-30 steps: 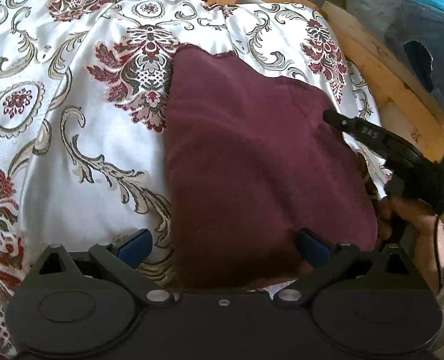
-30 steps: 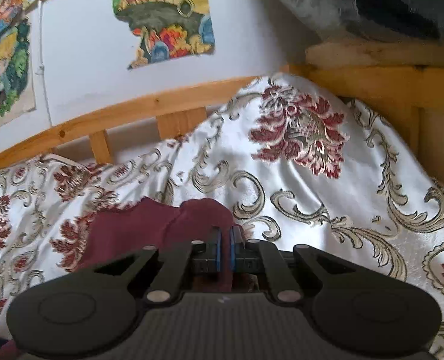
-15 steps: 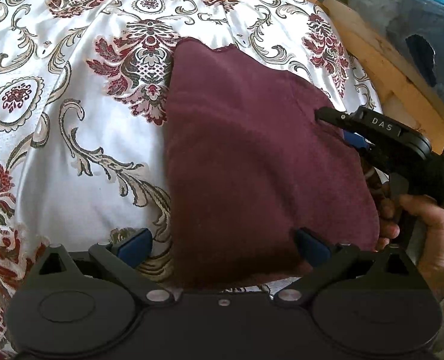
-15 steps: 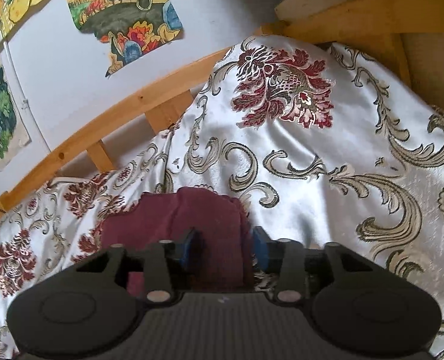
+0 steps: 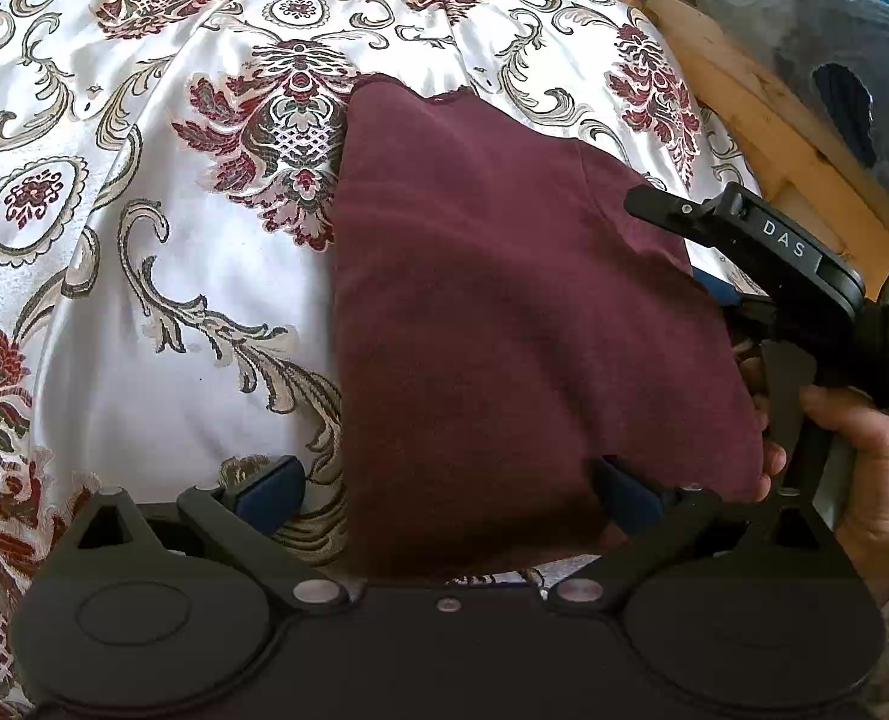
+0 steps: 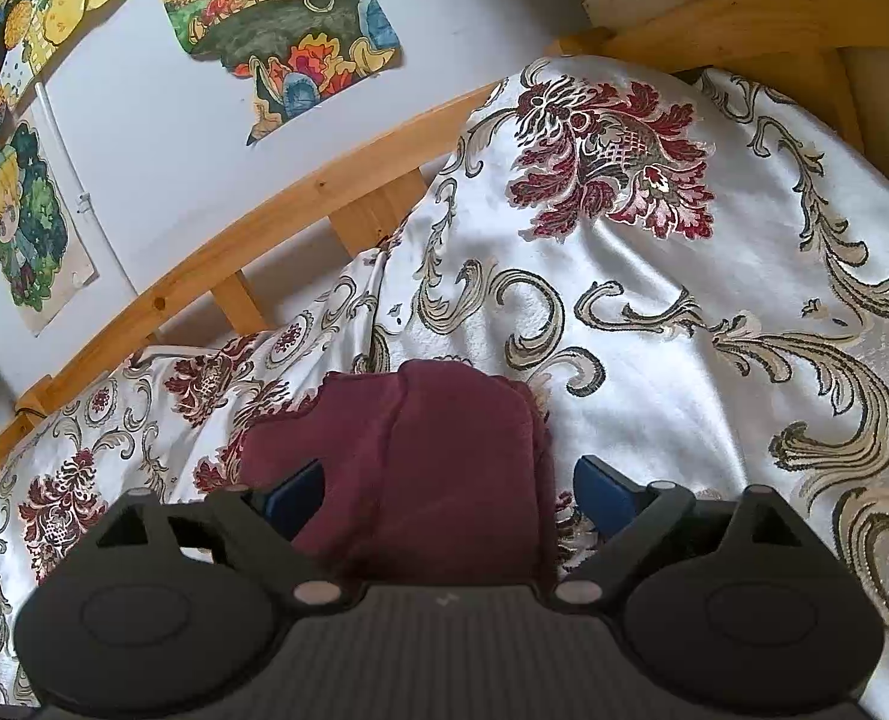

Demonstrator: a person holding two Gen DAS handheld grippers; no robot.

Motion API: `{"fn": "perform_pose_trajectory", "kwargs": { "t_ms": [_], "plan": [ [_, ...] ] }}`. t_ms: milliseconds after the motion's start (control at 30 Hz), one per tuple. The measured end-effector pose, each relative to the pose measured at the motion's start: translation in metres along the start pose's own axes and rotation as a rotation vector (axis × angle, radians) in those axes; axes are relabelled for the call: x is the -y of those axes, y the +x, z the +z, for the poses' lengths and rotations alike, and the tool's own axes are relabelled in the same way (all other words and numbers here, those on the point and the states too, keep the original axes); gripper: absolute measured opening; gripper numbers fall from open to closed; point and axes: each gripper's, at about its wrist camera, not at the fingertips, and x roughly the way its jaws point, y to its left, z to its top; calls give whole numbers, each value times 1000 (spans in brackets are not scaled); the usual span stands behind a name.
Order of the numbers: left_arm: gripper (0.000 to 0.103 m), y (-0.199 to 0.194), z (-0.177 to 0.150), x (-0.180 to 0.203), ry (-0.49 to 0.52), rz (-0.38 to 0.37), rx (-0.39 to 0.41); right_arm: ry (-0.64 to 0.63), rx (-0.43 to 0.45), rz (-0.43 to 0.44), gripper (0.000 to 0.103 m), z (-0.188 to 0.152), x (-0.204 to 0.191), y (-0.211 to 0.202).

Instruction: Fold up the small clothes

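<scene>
Maroon garment [image 5: 504, 312] lies folded on the patterned bedspread [image 5: 144, 276], roughly a flat rectangle with a raw edge toward the wooden bed frame [image 5: 762, 120]. Left gripper [image 5: 450, 492] sits low over the near edge, jaws spread wide, blue pads apart on either side of the cloth corner and pressing nothing; likely parked there to steady or wait. Right gripper [image 6: 444, 498] is at the garment's right edge, jaws opening, already near full spread, cloth lying between the pads but not pinched, so this reads as letting the folded flap go. In the left view a hand [image 5: 852, 450] grips the right tool's handle beside the cloth. Fold looks laid down; another fold or smoothing probably comes next.
</scene>
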Motion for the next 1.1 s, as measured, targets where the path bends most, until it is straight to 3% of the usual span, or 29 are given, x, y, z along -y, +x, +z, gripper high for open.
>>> {"fn": "perform_pose_trajectory", "kwargs": {
  "t_ms": [133,300,567,767,833,900,1033,1100],
  "plan": [
    [102,-5,3,-4,-14,-31,29,-10,-4,0,91,2,6,5],
    [100,-5,15,-13,-52,-79,66,-3,-2,-16,77,3,12,7],
    [93,18,29,-26,-166,-132,-30,-96,-22,12,72,2,4,21],
    [93,26,35,-32,-164,-159,-83,-6,-55,72,68,9,16,37],
    [93,27,37,-30,-151,-158,-84,-25,-60,56,59,8,13,38],
    [85,28,37,-29,-143,-169,-83,-37,-61,38,45,6,11,38],
    [77,29,40,-29,-152,-180,-90,3,-47,53,27,6,12,34],
    [64,27,41,-28,-137,-173,-86,-10,-30,40,23,4,8,31]
  ]
}}
